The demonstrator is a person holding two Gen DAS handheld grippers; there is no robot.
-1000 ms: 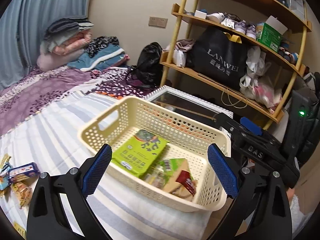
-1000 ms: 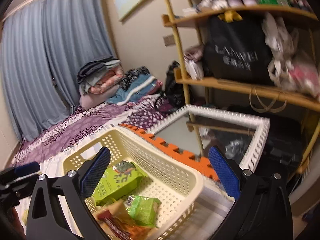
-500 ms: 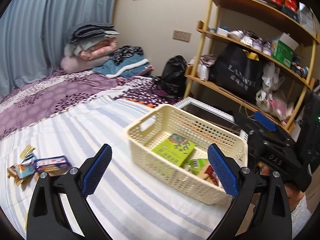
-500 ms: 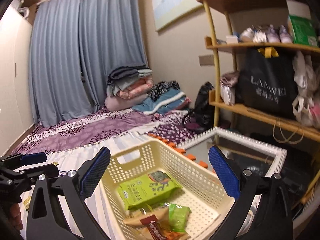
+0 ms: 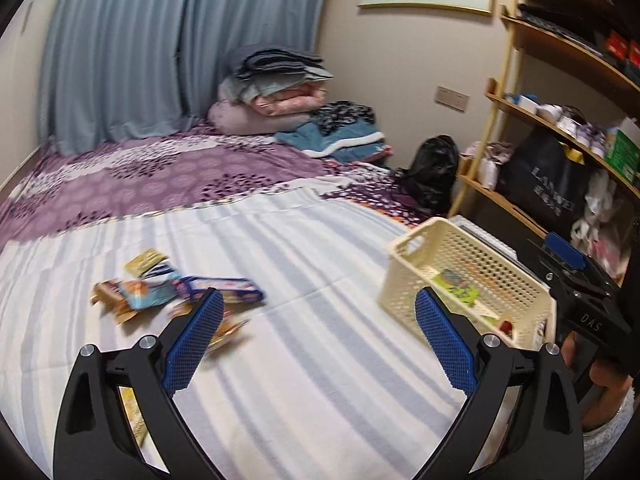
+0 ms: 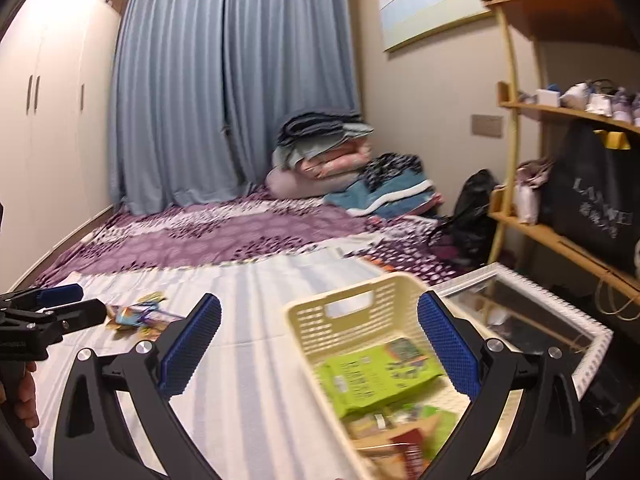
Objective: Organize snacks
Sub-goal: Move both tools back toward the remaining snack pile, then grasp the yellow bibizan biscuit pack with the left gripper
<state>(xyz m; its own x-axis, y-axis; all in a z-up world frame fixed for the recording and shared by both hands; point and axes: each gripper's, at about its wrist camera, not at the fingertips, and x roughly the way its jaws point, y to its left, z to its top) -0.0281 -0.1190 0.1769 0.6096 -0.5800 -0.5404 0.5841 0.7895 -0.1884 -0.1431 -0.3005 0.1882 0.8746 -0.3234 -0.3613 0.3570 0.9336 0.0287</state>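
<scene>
Loose snacks point(image 5: 176, 292) lie nearer the left gripper point(image 5: 316, 340), upper left of its spread jaws.
Right gripper point(image 6: 320, 344), also spread and empty, hangs over the basket point(image 6: 352, 300).

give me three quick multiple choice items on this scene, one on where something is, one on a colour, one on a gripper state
1. Where do the loose snacks lie?
A. on the striped sheet
B. on the shelf
C. on the folded blankets

2. What colour is the big pack in the basket?
A. red
B. green
C. blue

3. How is the left gripper?
A. shut on a snack
B. shut on the basket rim
C. open and holding nothing

Answers:
1 A, the left wrist view shows them scattered on the striped sheet, away from the basket.
2 B, the right wrist view shows a bright green pack lying flat inside.
3 C, its jaws stand wide apart with only sheet between them.
</scene>
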